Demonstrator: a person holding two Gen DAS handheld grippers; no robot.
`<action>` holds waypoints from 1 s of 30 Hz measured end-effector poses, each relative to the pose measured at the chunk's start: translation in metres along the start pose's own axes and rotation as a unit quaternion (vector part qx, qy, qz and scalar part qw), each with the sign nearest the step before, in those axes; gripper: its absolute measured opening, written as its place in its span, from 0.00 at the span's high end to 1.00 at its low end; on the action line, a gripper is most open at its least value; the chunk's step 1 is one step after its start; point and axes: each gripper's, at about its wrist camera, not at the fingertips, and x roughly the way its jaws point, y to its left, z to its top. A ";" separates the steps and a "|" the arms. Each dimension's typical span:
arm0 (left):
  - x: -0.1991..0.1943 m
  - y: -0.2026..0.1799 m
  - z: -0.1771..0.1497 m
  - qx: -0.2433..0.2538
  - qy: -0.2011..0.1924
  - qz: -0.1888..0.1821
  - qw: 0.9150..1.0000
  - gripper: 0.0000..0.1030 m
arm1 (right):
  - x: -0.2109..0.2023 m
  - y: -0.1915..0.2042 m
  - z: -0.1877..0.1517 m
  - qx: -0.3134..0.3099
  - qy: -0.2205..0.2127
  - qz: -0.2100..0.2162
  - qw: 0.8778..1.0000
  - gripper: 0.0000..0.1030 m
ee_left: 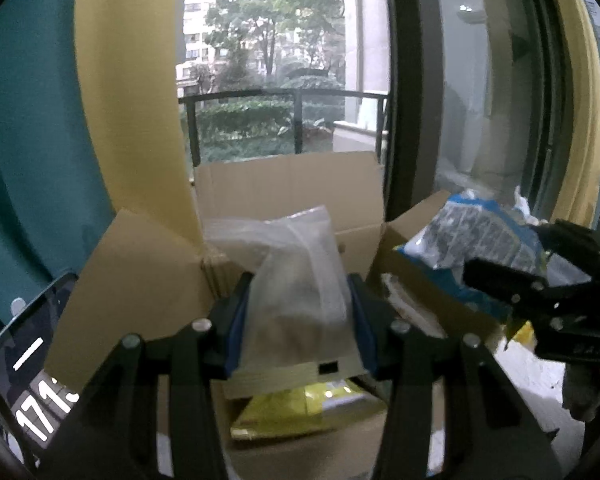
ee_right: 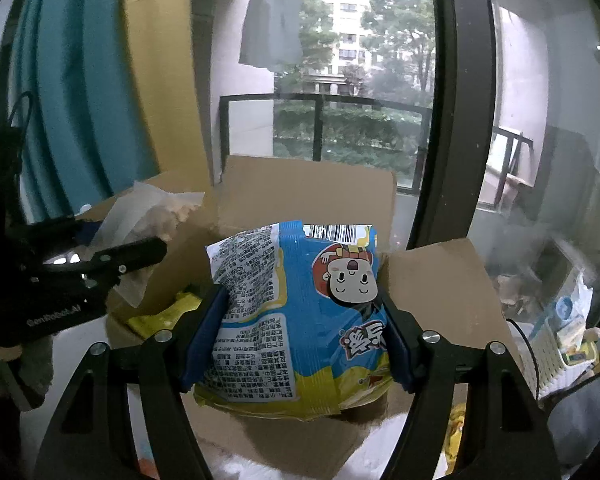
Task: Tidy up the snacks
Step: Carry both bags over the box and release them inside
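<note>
While a clear bag [ee_left: 300,280] is clamped by the left hand-held gripper [ee_left: 300,316], a blue snack packet [ee_right: 300,312] at its 2 o'clock is clamped by the right hand-held gripper [ee_right: 306,336].

Teal curtain [ee_left: 32,152], far left of the gripper. Yellow curtain [ee_left: 128,100], beside it. Window frame [ee_right: 456,112], dark, ahead right. Balcony railing [ee_left: 284,98], beyond the glass. Phone [ee_left: 24,360], lit screen, low left. White basket [ee_right: 556,356], low right.
</note>
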 end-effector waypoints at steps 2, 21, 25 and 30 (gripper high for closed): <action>0.011 0.003 0.002 -0.002 0.004 0.003 1.000 0.54 | 0.009 -0.005 0.005 0.007 0.000 -0.005 1.000 0.28; 0.067 0.019 0.004 -0.029 0.069 0.004 0.997 0.25 | 0.095 -0.023 0.024 0.036 0.042 -0.033 0.998 0.26; 0.061 0.017 0.005 -0.030 0.066 0.005 0.997 0.20 | 0.102 -0.027 0.027 0.050 0.048 -0.031 0.997 0.19; 0.054 0.016 0.005 -0.031 0.062 0.005 0.998 0.19 | 0.094 -0.023 0.029 0.044 0.041 -0.036 0.997 0.17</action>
